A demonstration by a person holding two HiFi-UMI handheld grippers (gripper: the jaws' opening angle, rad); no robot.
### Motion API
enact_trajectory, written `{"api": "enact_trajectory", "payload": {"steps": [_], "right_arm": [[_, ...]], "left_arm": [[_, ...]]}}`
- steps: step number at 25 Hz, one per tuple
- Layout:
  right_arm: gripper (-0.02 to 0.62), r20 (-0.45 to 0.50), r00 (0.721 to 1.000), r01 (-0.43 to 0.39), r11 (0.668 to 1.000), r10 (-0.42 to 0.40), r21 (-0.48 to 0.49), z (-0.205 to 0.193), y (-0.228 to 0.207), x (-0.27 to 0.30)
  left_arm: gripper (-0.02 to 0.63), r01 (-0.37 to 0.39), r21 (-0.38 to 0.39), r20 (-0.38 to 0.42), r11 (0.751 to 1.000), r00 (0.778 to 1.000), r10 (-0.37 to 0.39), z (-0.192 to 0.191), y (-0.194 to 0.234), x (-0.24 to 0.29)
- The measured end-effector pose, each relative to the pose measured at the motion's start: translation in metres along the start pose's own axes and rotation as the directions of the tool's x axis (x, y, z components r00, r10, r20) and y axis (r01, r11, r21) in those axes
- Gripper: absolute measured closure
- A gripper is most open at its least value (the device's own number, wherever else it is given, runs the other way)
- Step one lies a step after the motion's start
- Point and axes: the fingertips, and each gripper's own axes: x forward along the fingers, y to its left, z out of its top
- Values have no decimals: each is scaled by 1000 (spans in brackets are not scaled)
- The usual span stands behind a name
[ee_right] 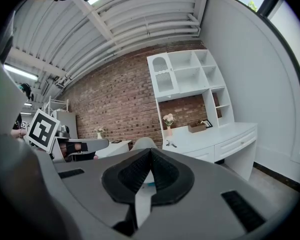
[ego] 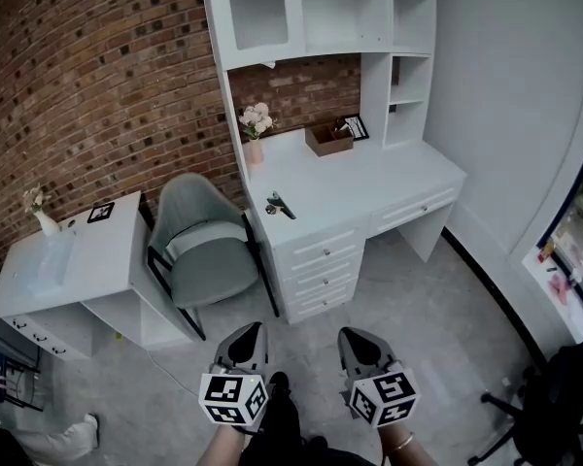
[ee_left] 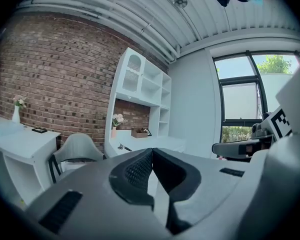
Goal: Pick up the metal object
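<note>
Your left gripper (ego: 248, 330) and right gripper (ego: 355, 336), grey shells with ribbed black pads, both have their jaws pressed together on nothing. Well beyond them, the small dark metal object (ego: 279, 205) lies on the smooth white desk (ego: 369, 183), at the end nearest the rounded grey chair (ego: 199, 246).

Each hand-held tool had a grey moulded shell. The left gripper (ego: 249, 330) and the right gripper (ego: 356, 336) tapered to black jaws lined with dimpled pads (ee_left: 139, 171). Each carried a white cube (ego: 235, 398) printed with black square markers. A thin bracelet (ego: 404, 443) circled the right wrist, and the legs wore dark clothing (ego: 284, 423).
</note>
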Motion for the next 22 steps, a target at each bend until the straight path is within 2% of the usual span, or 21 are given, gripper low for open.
{"api": "enact_trajectory", "payload": {"steps": [9, 22], "right_arm": [[591, 9, 999, 47, 998, -48, 28, 7, -41, 68], [591, 10, 997, 81, 995, -81, 57, 45, -85, 239]], "left_arm": [[597, 0, -21, -22, 1000, 1000, 0, -7, 48, 72], [595, 52, -38, -53, 998, 997, -54, 20, 149, 224]]}}
